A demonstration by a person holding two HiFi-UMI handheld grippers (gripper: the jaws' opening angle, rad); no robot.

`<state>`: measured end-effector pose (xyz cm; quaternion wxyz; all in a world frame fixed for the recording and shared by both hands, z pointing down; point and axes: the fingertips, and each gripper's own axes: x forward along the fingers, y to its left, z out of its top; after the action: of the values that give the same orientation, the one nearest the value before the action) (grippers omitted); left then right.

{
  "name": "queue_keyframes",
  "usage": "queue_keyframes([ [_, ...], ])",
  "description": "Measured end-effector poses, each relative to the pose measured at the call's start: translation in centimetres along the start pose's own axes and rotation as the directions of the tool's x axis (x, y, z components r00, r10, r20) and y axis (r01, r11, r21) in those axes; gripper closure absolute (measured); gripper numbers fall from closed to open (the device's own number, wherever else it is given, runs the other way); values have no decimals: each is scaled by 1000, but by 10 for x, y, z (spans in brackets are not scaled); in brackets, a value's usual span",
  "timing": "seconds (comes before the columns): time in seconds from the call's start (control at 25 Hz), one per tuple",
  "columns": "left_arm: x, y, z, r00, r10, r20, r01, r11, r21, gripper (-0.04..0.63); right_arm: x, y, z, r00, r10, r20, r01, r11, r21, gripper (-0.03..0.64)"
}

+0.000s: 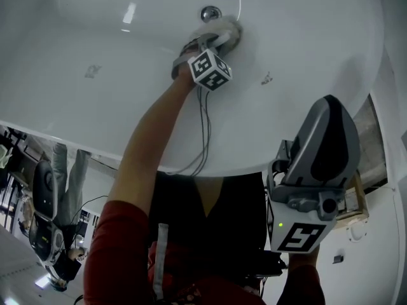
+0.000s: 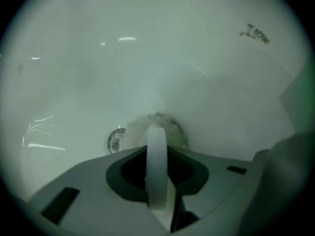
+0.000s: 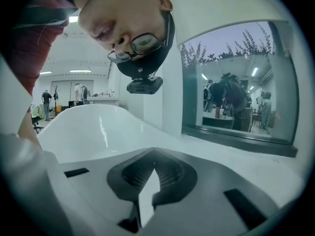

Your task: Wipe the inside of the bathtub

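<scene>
The white bathtub [image 1: 305,37] fills the top of the head view, with a chrome drain [image 1: 210,13] on its floor. My left gripper [image 1: 219,33] reaches down into the tub and is shut on a grey cloth [image 1: 226,30] that is pressed to the floor just beside the drain. In the left gripper view the cloth [image 2: 170,124] bulges past the shut left gripper [image 2: 156,132], with the drain [image 2: 116,139] to its left. My right gripper [image 1: 324,145] is held outside the tub at the lower right. In its own view the right gripper [image 3: 147,186] is shut on nothing.
Small dark dirt specks [image 1: 267,78] mark the tub wall to the right of the cloth; the specks [image 2: 255,32] also show in the left gripper view. A fainter smudge [image 1: 92,72] lies to the left. The tub rim [image 1: 76,138] curves in front of me. A cable [image 1: 205,132] hangs from the left gripper.
</scene>
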<state>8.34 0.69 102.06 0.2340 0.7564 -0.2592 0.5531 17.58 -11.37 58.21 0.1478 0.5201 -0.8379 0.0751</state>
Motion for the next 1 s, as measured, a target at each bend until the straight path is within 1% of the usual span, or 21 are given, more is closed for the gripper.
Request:
queue_keyframes([
  [0.24, -23, 10, 1, 1000, 16, 9, -16, 1000, -4, 499, -12, 0, 8, 999, -34, -4, 34, 999, 1, 606],
  [0.4, -58, 17, 21, 997, 25, 70, -25, 1000, 3, 499, -21, 3, 29, 998, -54, 21, 54, 998, -17, 606],
  [0.6, -132, 22, 52, 985, 31, 172, -26, 999, -26, 499, -39, 4, 62, 996, -85, 33, 87, 995, -53, 606],
  [0.68, -170, 27, 67, 973, 42, 227, -34, 999, -37, 499, -46, 5, 82, 994, -103, 40, 106, 992, -64, 606],
  [0.8, -236, 42, 93, 946, 70, 317, -50, 996, -69, 499, -55, 10, 110, 989, -139, 50, 142, 988, -65, 606],
  [0.92, -307, 54, 117, 911, 103, 400, -67, 992, -102, 499, -60, 16, 137, 984, -168, 55, 171, 983, -71, 606],
  [1.0, -356, 59, 133, 879, 132, 457, -92, 990, -110, 499, -64, 19, 156, 982, -181, 57, 186, 979, -80, 606],
])
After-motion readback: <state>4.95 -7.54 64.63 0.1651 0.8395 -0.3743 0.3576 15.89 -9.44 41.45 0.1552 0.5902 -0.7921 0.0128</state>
